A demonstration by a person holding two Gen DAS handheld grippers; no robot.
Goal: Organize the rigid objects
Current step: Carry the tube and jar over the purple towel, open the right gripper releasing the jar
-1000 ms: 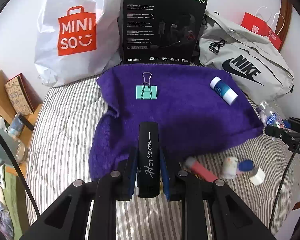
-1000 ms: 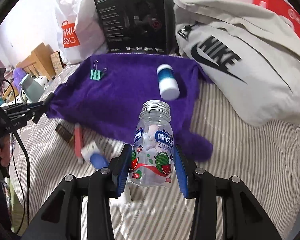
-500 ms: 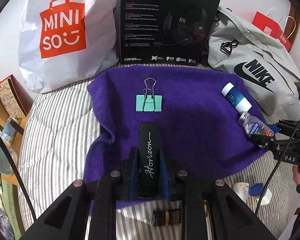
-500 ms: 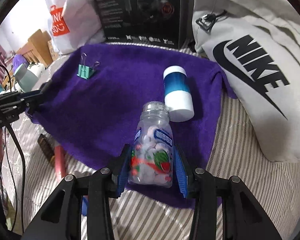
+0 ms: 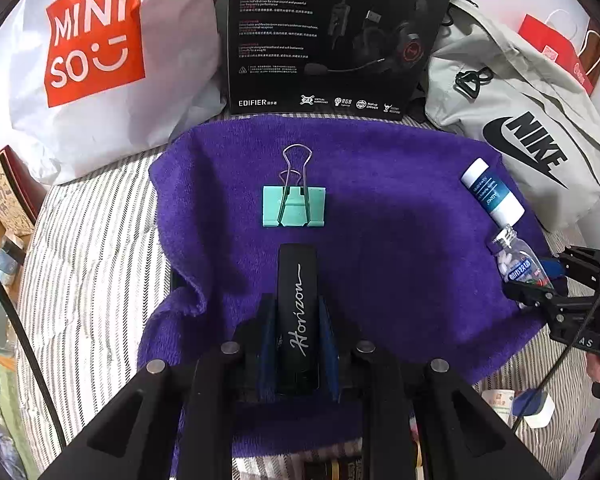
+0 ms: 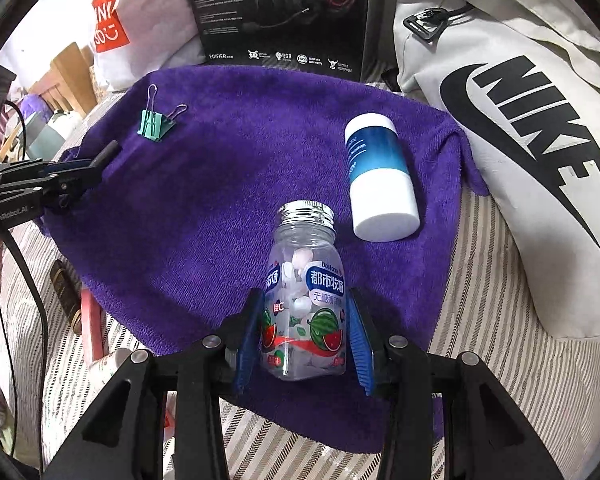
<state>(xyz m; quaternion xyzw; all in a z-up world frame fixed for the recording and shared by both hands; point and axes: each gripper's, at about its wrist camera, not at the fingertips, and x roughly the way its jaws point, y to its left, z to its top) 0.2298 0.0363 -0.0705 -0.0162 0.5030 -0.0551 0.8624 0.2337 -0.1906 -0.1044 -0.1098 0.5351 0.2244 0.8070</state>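
Purple towel (image 5: 400,240), both tongs angled down, gripping

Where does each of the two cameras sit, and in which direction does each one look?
Left wrist: on the left gripper, looking steeply down over the purple towel toward the headset box; own fingers clamp a black Horizon case.
Right wrist: on the right gripper, looking down at the towel; own fingers around a clear candy bottle.
Shared: towel, green binder clip, blue-white tube, and each other's gripper.
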